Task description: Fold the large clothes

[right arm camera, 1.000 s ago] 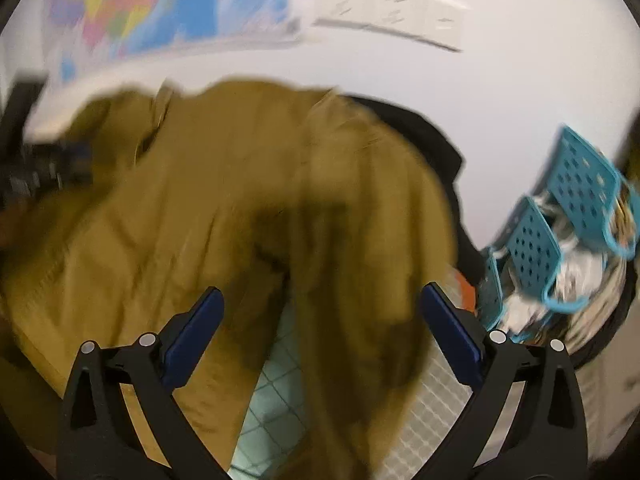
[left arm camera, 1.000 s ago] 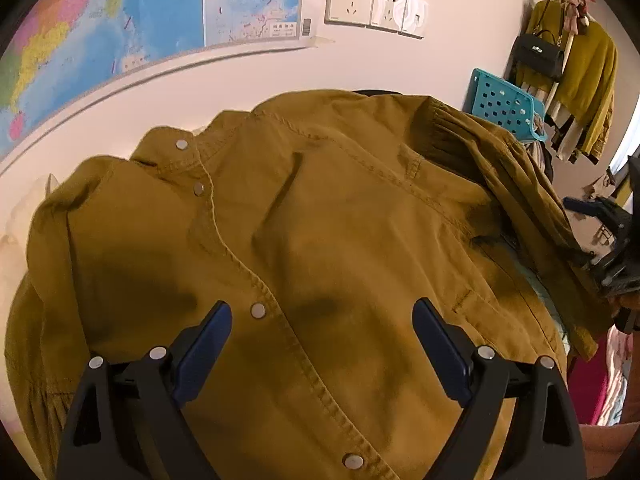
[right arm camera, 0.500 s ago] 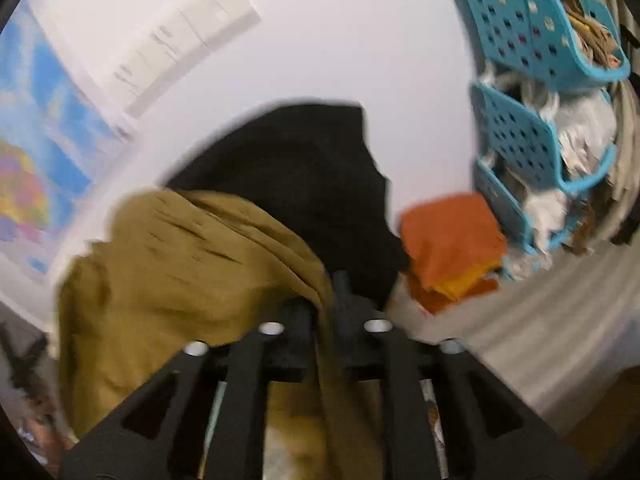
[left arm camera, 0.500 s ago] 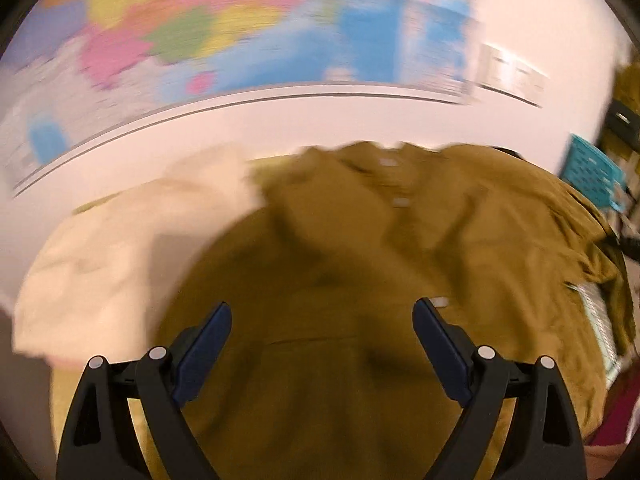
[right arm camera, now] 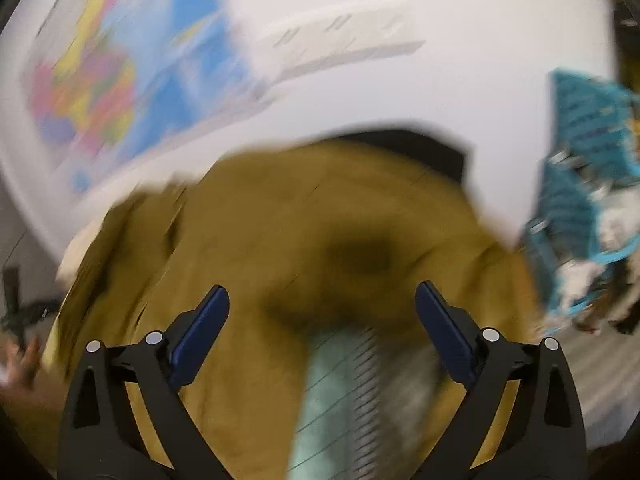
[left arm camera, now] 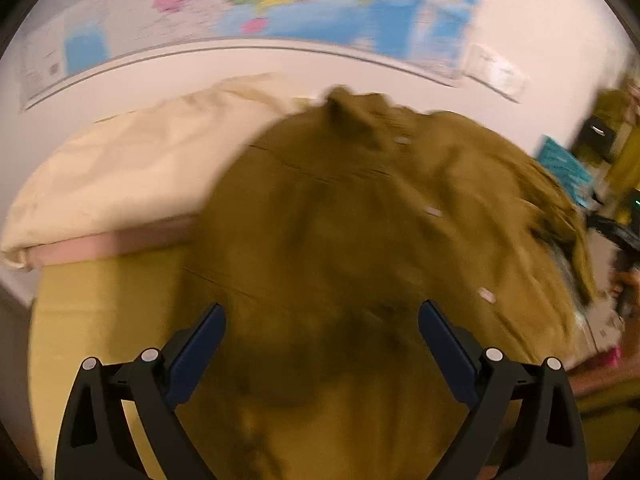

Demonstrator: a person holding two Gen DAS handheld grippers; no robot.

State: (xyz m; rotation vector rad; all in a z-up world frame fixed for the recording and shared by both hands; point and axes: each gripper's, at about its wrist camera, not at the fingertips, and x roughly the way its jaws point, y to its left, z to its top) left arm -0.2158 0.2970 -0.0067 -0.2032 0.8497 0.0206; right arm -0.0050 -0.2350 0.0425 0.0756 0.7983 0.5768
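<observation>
A mustard-brown snap-button jacket (left arm camera: 360, 240) lies spread on the work surface, blurred by motion. My left gripper (left arm camera: 322, 328) hovers over its left part, jaws wide apart and empty. In the right wrist view the same jacket (right arm camera: 280, 248) fills the middle, with a dark shadow patch on it. My right gripper (right arm camera: 322, 312) hangs above the jacket's right side; its jaws are opening and stand wide, with no cloth between the pads.
A cream cloth (left arm camera: 120, 172) lies left of the jacket on a yellow cover (left arm camera: 100, 312). A map (left arm camera: 260, 0) and wall sockets (right arm camera: 340, 40) are on the wall behind. Teal baskets (right arm camera: 580, 200) stand at the right, a black garment (right arm camera: 420, 144) behind the jacket, checked bedding (right arm camera: 332, 380) below.
My left gripper swept left across the jacket, bringing the cream cloth into view. My right gripper was shut on a jacket fold half a second ago; now it is wide and empty.
</observation>
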